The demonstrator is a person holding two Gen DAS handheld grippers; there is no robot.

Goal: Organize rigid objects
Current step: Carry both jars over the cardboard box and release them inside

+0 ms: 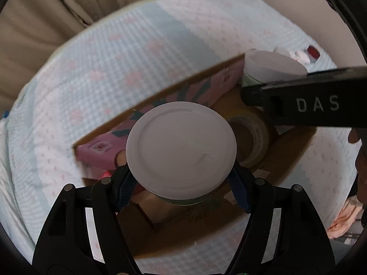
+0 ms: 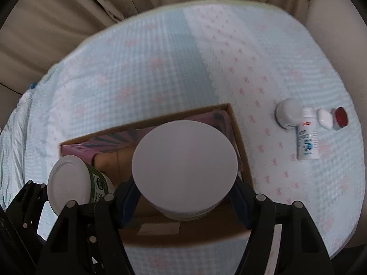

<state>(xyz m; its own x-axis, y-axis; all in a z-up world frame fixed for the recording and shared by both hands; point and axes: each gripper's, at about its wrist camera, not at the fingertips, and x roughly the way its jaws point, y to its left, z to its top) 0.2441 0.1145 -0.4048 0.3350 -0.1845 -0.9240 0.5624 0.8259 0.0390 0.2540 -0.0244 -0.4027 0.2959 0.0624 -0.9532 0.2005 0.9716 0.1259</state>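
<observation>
A cardboard box [image 2: 240,137] sits in the middle of both views, open at the top. Along its far wall lies a pink carton [image 1: 101,151], and in the left wrist view a tape roll [image 1: 252,142] rests on the box floor at centre right.

The left gripper [image 1: 181,183] is clamped on a white-lidded tub [image 1: 181,146] with a green band, its blue pads pressing either side below the lid, above the box. The right gripper [image 2: 185,197] is clamped likewise on a second tub [image 2: 184,169], above the box's right half. In the right wrist view the left gripper's tub shows at lower left [image 2: 68,183], over the box's left end; in the left wrist view the right tub [image 1: 270,68] shows at upper right behind the black body of the other tool.

The box stands on a bed [image 2: 160,68] with a pale blue cover printed with pink bows. Beige curtains [image 2: 57,23] hang behind it at the top of both frames.

At the right of the right wrist view, well apart from the box, lie a white jar [image 2: 286,112], a white bottle [image 2: 307,137] on its side touching it, a small white case [image 2: 324,118] and a red-topped pot [image 2: 340,116]. Crumpled pink cloth [image 1: 344,217] shows at lower right of the left wrist view.
</observation>
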